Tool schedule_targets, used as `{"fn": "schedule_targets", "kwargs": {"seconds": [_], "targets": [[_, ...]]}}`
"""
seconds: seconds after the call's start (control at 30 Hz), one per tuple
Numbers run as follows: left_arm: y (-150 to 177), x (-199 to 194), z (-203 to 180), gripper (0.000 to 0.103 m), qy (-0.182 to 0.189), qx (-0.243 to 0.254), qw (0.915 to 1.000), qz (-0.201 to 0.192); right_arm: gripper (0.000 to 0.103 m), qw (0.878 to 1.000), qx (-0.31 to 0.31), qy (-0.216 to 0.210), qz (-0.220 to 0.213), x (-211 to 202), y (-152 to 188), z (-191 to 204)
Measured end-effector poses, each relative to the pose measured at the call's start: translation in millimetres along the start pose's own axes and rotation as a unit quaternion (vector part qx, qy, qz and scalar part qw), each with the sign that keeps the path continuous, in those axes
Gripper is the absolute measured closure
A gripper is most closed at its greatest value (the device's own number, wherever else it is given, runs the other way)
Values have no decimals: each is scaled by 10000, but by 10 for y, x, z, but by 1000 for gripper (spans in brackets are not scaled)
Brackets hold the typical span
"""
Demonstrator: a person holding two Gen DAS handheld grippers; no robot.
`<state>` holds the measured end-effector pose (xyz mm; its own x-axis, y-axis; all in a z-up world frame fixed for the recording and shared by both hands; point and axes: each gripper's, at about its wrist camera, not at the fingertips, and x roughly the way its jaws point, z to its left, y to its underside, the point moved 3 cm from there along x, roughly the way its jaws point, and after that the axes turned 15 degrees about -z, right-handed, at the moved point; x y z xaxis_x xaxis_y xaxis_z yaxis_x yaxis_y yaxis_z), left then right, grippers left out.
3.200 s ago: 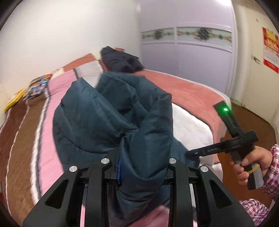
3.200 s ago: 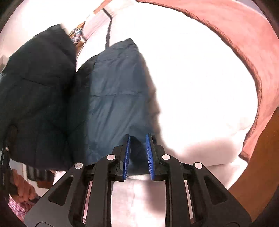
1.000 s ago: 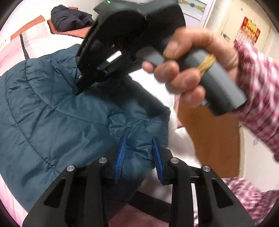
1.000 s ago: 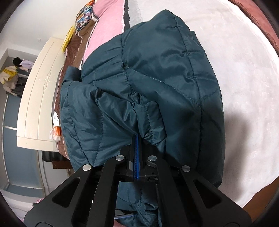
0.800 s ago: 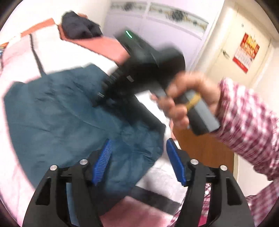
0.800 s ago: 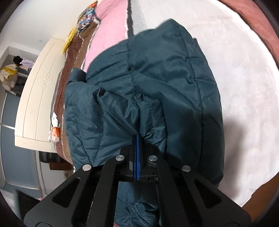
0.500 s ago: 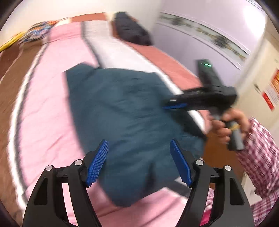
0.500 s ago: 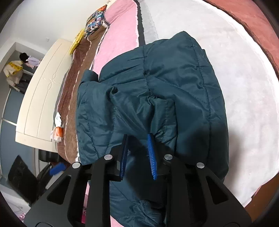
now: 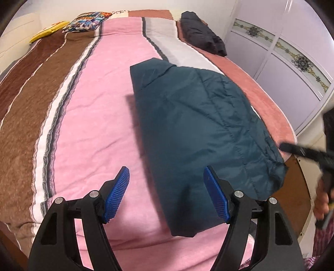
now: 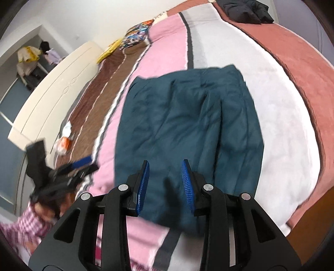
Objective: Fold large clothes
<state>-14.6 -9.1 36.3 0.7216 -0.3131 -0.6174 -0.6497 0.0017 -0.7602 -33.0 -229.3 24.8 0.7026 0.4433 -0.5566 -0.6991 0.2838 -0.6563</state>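
Writing: I read no brand, label or lettering on anything; the print on the patterned cushion [image 9: 86, 20] is too small for me to make out.
Left gripper [image 9: 167, 193]: I see my jaws spread wide, blue pads [image 9: 117, 193] facing each other, gripping nothing and touching nothing.
Right gripper [image 10: 165, 185]: I see these jaws released too, parted less widely than the left pair, with nothing between the pads.
Jacket [image 9: 200, 129]: the dark teal quilted jacket lies folded flat on the striped blanket [image 9: 94, 108], across its pink and white bands, near the foot edge of the bed.
Jacket versus left gripper: its near corner sits below and between my spread pads, mostly toward the right pad; no contact.
Jacket versus right gripper: its near hem [image 10: 177, 221] lies directly under and ahead of the pads; I cannot tell if they brush the fabric.
Beyond the jacket: a dark garment [image 9: 202, 35] is heaped at the far end of the blanket, well apart.
Other views: each gripper appears blurred at the edge of the opposite camera.
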Motion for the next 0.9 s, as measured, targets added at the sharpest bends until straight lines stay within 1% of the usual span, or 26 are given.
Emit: {"fn": "schedule_targets", "kwargs": {"seconds": [0.13,0.17,0.2,0.27,0.4,0.63,0.7,0.77,0.9], "targets": [[39,63,4,32,-69,14,10000,60,71,9996,15,246,137,-30,253,-111],[48,91,-7,32,-88,41,9999,76,73,9990,87,376,217,1,311,-187],[53,114,-20,32,-103,72,9999,94,74,9988,156,399,242,22,332,-244],[68,167,-54,32,-119,140,9997,135,80,9983,228,460,283,71,369,-316],[101,280,-91,32,-170,239,9993,233,86,9968,246,625,425,214,450,-426],[121,400,-120,32,-162,329,9989,299,89,9962,426,593,477,322,523,-553],[123,423,-120,32,-148,337,9988,307,92,9959,472,599,493,350,532,-589],[124,434,-120,32,-136,335,9989,314,99,9954,555,610,493,360,583,-639],[129,447,-122,32,-112,354,9988,309,101,9943,758,553,506,385,609,-714]]}}
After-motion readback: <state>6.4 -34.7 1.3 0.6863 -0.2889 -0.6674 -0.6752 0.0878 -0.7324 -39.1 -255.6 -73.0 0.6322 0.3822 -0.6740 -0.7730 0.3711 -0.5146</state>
